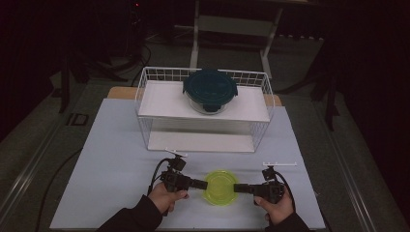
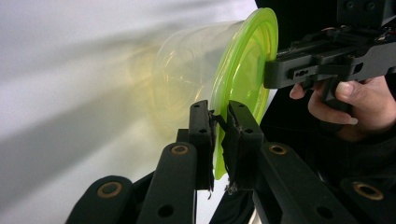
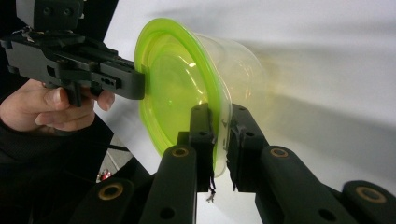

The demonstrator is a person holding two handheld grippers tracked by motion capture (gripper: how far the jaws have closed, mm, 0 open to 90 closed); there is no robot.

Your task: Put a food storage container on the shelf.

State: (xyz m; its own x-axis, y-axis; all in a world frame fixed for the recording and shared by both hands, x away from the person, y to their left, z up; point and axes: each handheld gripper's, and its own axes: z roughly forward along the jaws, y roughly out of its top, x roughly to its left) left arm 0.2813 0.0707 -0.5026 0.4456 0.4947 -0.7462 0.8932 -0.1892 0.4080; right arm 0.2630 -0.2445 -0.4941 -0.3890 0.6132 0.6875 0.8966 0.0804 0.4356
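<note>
A clear plastic tub with a lime-green lid (image 1: 220, 187) is at the front middle of the table, between my two grippers. My left gripper (image 1: 205, 184) reaches in from the left and is shut on the lid's rim. From the right, my right gripper (image 1: 236, 187) is shut on the opposite side of the rim. In the left gripper view the black jaws (image 2: 219, 135) pinch the green lid (image 2: 243, 70), with the right gripper (image 2: 280, 74) on its far edge. In the right gripper view the jaws (image 3: 220, 135) clamp the lid (image 3: 173, 84), and the left gripper (image 3: 135, 84) holds the far edge.
A white wire rack (image 1: 145, 92) with two shelves stands at the back of the pale table (image 1: 111, 159). A round glass container with a dark teal lid (image 1: 210, 89) sits on its upper shelf. The table's front edge runs just under my hands.
</note>
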